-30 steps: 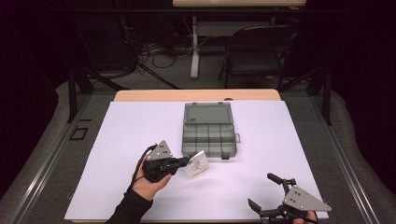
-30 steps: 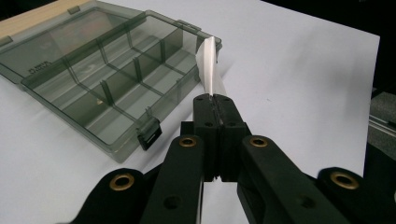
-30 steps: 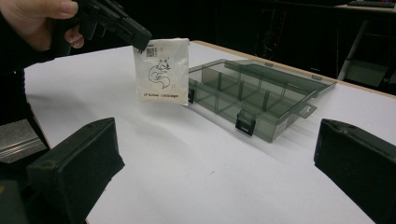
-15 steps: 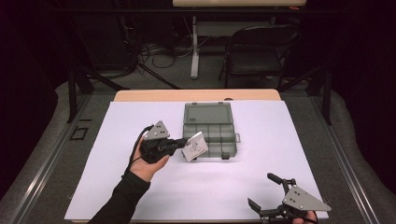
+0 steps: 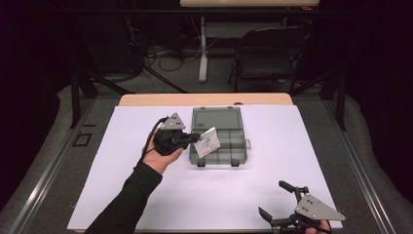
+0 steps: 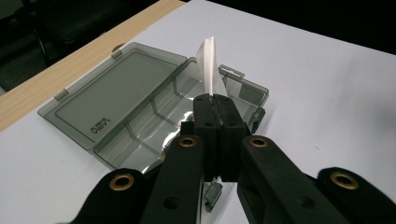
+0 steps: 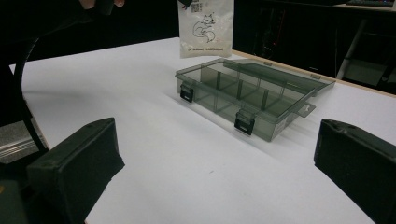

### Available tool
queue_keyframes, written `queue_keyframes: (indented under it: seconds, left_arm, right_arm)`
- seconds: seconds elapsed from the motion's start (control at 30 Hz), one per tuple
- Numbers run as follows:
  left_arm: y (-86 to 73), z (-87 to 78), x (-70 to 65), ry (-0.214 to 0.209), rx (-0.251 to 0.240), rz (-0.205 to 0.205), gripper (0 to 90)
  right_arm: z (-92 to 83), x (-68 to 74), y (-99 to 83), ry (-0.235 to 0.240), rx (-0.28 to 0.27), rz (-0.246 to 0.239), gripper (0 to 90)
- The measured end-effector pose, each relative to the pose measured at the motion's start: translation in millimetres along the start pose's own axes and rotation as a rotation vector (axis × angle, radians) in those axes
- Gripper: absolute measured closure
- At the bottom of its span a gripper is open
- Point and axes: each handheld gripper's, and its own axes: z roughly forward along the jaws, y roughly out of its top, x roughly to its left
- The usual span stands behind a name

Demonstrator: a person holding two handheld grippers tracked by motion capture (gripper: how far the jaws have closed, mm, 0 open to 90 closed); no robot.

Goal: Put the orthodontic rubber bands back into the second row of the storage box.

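Observation:
A grey see-through compartment box (image 5: 229, 146) lies open in the middle of the white table, its lid (image 5: 216, 118) flat on the far side. My left gripper (image 5: 196, 138) is shut on a small white packet (image 5: 207, 142) with a printed drawing and holds it in the air over the box's left compartments. In the left gripper view the packet (image 6: 211, 65) stands edge-on between the closed jaws, above the box (image 6: 154, 126). My right gripper (image 5: 277, 202) rests open near the front right edge. In its own view the box (image 7: 252, 95) lies ahead and the packet (image 7: 206, 28) hangs above it.
The white sheet (image 5: 146, 195) covers the table, with a wooden strip (image 5: 146, 100) along the far edge. A folding chair (image 5: 268, 58) and stand legs are on the dark floor beyond. Metal rails run along both sides.
My left gripper has carried the packet forward and to the right, from the near left of the box to over its left compartments. The right gripper has stayed put.

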Motion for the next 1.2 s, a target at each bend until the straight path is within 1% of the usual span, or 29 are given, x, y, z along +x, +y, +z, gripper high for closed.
queue_keyframes:
  seconds: [0.23,0.3,0.47,0.7,0.73,0.9,0.97,1.13,1.2]
  left_arm:
    - [4.0,17.6,7.6,0.005,0.019,0.001,89.6]
    - [4.4,23.7,8.7,-0.002,0.030,0.002,89.6]
    - [3.3,39.6,10.0,-0.008,0.064,0.011,89.6]
    - [-2.0,58.2,13.4,-0.014,0.102,0.000,89.5]
    - [-2.6,59.8,13.6,-0.014,0.106,0.004,89.5]
    - [-5.8,66.1,11.5,-0.026,0.113,-0.009,89.5]
    - [-6.7,67.9,10.0,-0.030,0.125,-0.003,89.5]
    - [-8.0,69.3,8.3,-0.043,0.128,-0.005,89.5]
    - [-9.7,70.2,8.1,-0.044,0.129,-0.010,89.5]
  right_arm:
    - [-0.1,-0.1,0.0,0.001,0.002,0.001,0.0]
    - [-0.1,-0.1,0.0,0.002,0.002,0.001,0.0]
    - [0.1,-0.1,-0.1,0.002,0.001,-0.001,0.0]
    - [-0.1,-0.1,0.0,0.005,0.001,-0.001,0.0]
    - [-0.2,-0.1,0.0,0.006,0.002,-0.001,0.0]
    - [0.0,-0.3,0.0,0.005,0.001,-0.002,0.0]
    - [-0.2,0.0,0.1,0.006,0.001,-0.002,0.0]
    - [-0.1,0.2,0.1,0.008,0.000,0.000,0.0]
    - [-1.2,0.2,0.5,0.009,0.014,-0.003,0.0]
